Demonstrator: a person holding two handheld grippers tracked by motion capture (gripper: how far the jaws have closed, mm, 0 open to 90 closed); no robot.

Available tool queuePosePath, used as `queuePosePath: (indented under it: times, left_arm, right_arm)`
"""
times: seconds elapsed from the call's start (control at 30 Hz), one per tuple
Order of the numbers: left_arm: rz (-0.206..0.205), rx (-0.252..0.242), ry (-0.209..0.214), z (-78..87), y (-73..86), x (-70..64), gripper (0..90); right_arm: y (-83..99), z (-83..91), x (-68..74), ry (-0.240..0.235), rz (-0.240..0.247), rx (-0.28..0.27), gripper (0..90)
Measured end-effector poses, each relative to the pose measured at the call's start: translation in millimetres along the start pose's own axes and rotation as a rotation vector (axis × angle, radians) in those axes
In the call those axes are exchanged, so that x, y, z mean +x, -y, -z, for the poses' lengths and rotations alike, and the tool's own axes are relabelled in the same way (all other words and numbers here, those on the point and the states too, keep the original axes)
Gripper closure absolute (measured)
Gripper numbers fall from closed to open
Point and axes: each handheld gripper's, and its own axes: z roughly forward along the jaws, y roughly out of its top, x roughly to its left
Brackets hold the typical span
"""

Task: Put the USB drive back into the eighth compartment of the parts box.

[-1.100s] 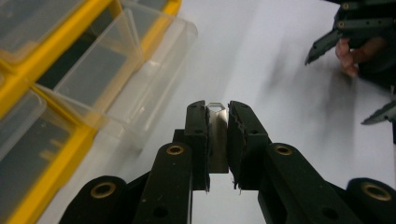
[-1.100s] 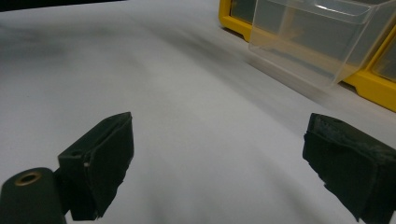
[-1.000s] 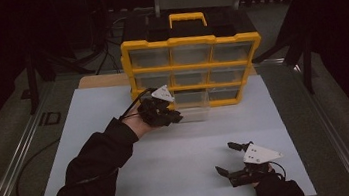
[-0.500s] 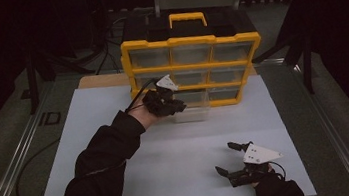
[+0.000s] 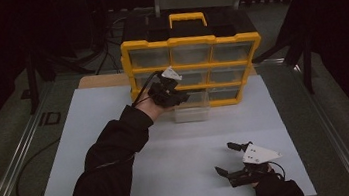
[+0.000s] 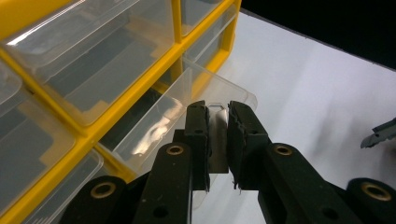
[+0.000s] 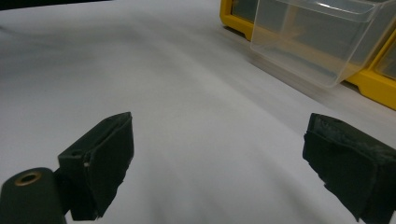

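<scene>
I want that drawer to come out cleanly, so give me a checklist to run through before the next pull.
1. Left gripper shut on drawer tab: ok.
2. Drawer partly out of the organizer, bottom row: ok.
3. Mat in front of the drawer bare: ok.
4. Right gripper open, apart from the drawer, near the mat's front edge: ok.
5. Drawer contents: looks empty, cannot tell fully.
6. Organizer braced against sliding: cannot tell.

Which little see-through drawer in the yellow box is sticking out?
The bottom middle drawer. It sticks out over the white table with the left claw pinching its front tab, while the other drawers sit flush in the yellow box.
</scene>
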Motion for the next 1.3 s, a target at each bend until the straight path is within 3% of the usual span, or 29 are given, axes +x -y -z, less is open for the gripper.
queuePosePath:
  times: [0.3,0.5,0.63,0.97,1.3]
  left_arm:
    - [0.032,-0.009,-0.033,-9.6,-3.5,3.9,80.1]
    - [0.025,0.003,-0.035,-19.1,-4.5,4.2,80.0]
    - [0.043,-0.002,-0.032,-24.1,-3.7,5.6,80.1]
    - [0.052,0.023,-0.039,-35.4,-1.0,9.4,80.0]
    - [0.058,0.085,-0.05,-46.0,0.2,10.3,79.9]
  right_arm:
    - [-0.3,0.1,0.1,0.0,-0.003,0.001,9.2]
    - [-0.4,0.7,-0.5,0.002,-0.003,-0.002,9.2]
    - [-0.1,0.7,-1.1,0.0,-0.004,0.002,9.2]
    - [0.2,0.3,-1.2,0.0,-0.005,0.002,9.2]
    - [0.4,-0.1,-1.3,0.001,-0.006,0.004,9.2]
